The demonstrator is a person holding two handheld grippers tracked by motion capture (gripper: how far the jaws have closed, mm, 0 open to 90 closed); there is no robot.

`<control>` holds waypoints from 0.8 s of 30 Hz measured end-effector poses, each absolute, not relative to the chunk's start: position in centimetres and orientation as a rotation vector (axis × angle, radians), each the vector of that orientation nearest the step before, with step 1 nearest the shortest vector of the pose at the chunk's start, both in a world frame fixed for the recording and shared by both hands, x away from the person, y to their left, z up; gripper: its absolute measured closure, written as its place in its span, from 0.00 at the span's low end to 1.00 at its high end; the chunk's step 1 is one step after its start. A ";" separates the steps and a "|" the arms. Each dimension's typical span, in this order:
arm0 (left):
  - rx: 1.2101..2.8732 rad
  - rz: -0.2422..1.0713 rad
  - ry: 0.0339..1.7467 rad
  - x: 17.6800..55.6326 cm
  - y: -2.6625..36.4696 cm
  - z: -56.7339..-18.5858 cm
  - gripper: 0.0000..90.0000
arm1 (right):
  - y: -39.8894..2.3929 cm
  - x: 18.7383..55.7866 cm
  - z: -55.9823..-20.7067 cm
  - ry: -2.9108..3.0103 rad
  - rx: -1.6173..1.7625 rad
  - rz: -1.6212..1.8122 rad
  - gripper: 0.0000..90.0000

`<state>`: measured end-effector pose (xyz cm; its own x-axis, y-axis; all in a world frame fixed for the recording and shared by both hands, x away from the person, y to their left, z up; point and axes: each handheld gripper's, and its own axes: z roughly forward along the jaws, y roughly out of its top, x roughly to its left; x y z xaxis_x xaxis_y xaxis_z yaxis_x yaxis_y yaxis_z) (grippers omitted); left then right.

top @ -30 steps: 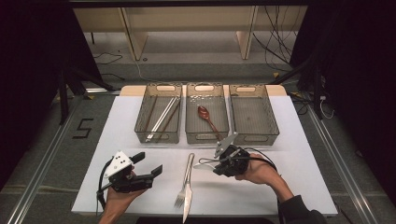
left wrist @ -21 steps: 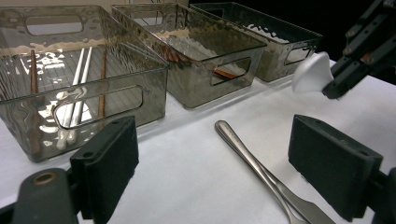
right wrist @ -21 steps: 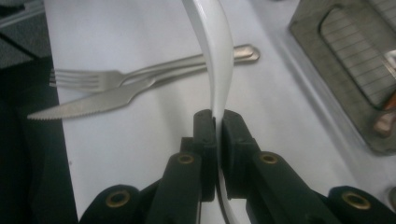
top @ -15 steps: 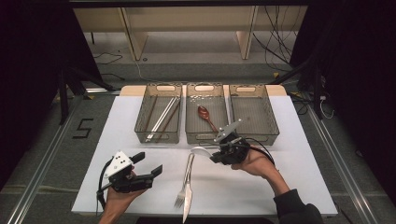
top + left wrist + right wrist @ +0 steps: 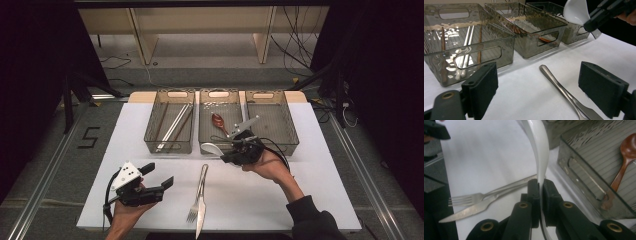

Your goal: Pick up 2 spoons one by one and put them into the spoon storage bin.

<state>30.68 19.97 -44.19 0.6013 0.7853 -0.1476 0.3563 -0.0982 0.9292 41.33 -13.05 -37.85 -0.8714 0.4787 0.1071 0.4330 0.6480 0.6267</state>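
You have three clear bins (image 5: 169, 145) on the surface, two spoons: one white spoon (image 5: 211, 148) and one brown spoon (image 5: 218, 121), one fork (image 5: 197, 194), one knife (image 5: 200, 220), and two tongs (image 5: 161, 175).

The right gripper (image 5: 229, 148) has lifted the white spoon (image 5: 210, 148) (clamped) toward the middle bin (image 5: 218, 141).

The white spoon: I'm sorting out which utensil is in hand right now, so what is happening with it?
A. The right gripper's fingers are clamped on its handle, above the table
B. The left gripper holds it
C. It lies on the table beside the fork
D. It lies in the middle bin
A: the right gripper is shut on the white spoon, whose handle runs between its fingers, bowl raised off the table.
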 end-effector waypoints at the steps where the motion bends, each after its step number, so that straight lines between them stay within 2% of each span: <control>1: 1.696 0.473 0.953 30.7 20.0 -44.2 0.17 | -13.0 41.6 -37.7 2.781 0.774 1.047 0.96; 24: 1.691 0.470 0.950 30.7 20.0 -44.2 0.17 | -12.2 47.0 -36.2 2.615 1.029 1.082 0.96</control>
